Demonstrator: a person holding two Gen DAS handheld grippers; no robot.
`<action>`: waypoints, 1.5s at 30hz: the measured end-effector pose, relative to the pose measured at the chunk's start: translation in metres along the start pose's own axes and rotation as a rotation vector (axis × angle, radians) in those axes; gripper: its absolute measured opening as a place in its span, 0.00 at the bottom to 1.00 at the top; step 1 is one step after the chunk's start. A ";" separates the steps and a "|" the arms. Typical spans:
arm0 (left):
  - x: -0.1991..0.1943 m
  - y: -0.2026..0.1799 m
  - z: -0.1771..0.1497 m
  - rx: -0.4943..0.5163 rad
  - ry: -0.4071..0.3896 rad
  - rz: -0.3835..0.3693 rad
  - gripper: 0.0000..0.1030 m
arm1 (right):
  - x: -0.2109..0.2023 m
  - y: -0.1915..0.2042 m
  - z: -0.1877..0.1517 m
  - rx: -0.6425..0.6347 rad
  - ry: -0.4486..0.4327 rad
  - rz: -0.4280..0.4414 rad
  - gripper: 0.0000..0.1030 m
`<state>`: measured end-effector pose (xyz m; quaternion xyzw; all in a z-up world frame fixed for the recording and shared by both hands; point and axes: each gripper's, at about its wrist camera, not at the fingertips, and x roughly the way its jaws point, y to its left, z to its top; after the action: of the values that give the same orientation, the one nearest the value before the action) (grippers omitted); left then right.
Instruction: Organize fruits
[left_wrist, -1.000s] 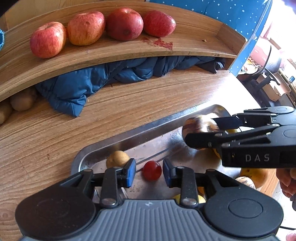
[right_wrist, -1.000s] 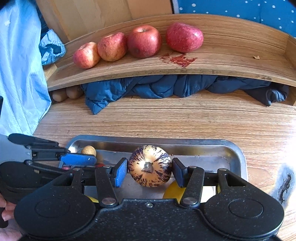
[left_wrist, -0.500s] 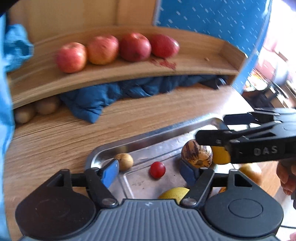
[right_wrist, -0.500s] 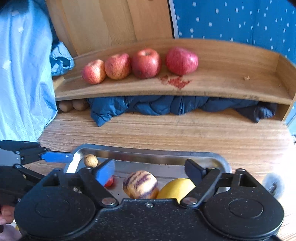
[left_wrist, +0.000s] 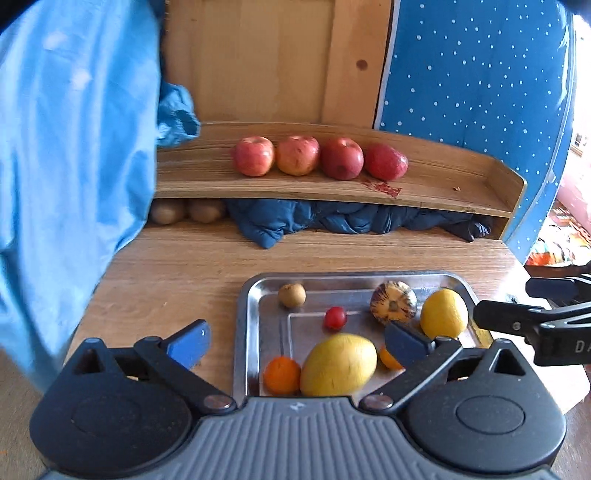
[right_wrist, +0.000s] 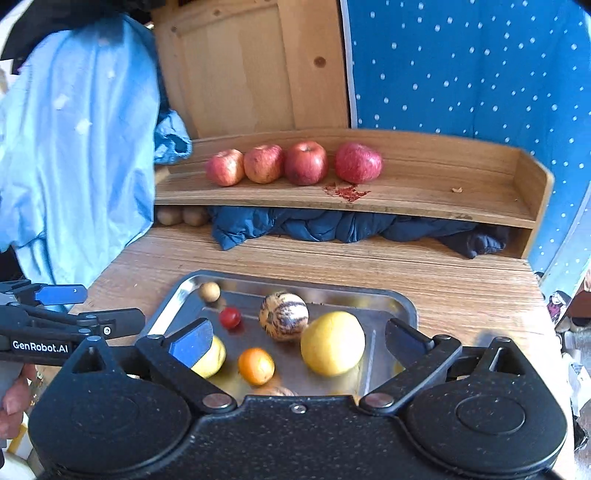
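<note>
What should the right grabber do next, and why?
Probably lower the open right gripper around the big yellow fruit in the metal tray. Its fingers hold nothing, that fruit sits right between them, and four apples already line the shelf.

The left gripper (left_wrist: 297, 341) is black with a ridged grey middle and blue pads (left_wrist: 188, 343). The right gripper (right_wrist: 297, 339) is all black, with silver screws (right_wrist: 217, 400).

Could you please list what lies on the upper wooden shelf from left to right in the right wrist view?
Crumpled light blue cloth → first apple → second apple → third, darker red apple → fourth apple with the red stain just in front → small brown scrap.
</note>
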<state>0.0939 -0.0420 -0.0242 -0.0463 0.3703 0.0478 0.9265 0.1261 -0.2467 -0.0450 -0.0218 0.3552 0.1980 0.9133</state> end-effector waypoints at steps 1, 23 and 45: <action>-0.007 -0.003 -0.004 -0.002 -0.002 0.011 0.99 | -0.007 -0.001 -0.004 -0.003 -0.009 0.002 0.98; -0.074 -0.009 -0.052 -0.025 0.028 0.060 0.99 | -0.076 0.013 -0.048 0.018 -0.035 -0.018 0.99; -0.096 0.010 -0.071 0.063 0.070 0.006 0.99 | -0.093 0.054 -0.084 0.101 0.016 -0.126 0.99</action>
<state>-0.0247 -0.0460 -0.0093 -0.0177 0.4039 0.0374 0.9139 -0.0098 -0.2444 -0.0409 0.0002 0.3700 0.1220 0.9210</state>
